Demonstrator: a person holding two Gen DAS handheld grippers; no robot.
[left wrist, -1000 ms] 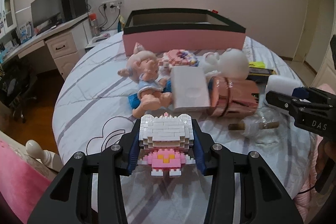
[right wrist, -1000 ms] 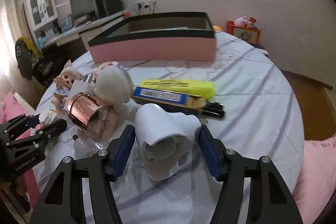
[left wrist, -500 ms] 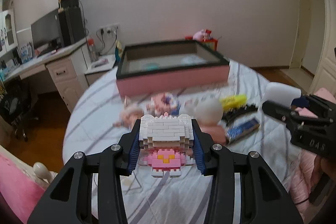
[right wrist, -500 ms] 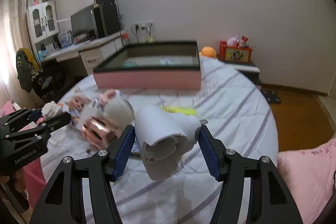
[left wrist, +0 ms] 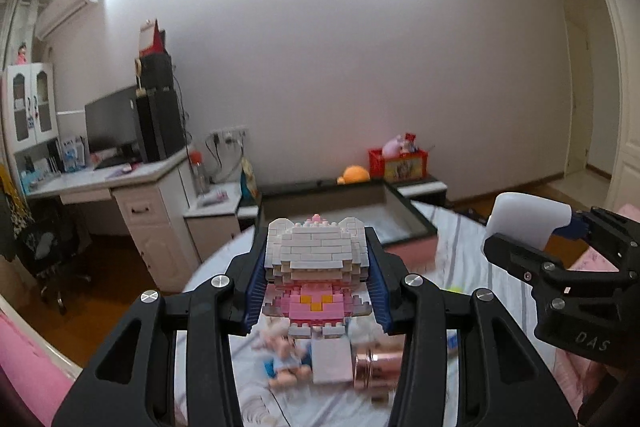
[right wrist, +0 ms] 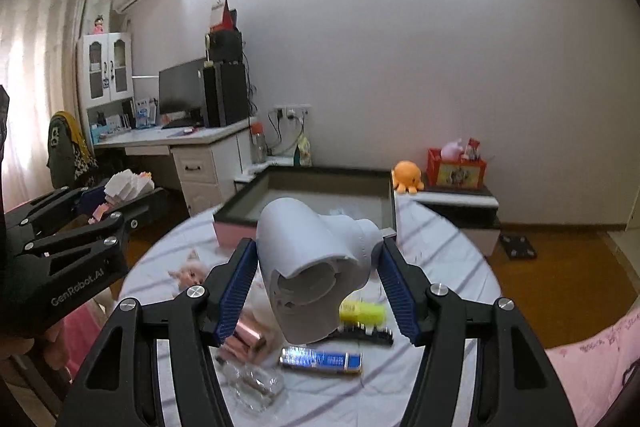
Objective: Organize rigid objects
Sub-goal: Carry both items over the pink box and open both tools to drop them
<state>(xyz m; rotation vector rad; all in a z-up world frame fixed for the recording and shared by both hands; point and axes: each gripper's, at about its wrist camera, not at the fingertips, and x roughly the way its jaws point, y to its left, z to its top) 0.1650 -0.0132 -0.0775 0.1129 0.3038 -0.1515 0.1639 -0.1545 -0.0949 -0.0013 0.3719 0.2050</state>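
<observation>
While held above the bed point(right wrist: 440, 247), brick figure point(left wrist: 316, 267), white fitting point(right wrist: 312, 267).

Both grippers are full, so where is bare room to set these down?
Inside the pink box, mostly bare floor. Also the striped sheet right of the yellow pack. Crowded: around the copper cup and doll.
</observation>
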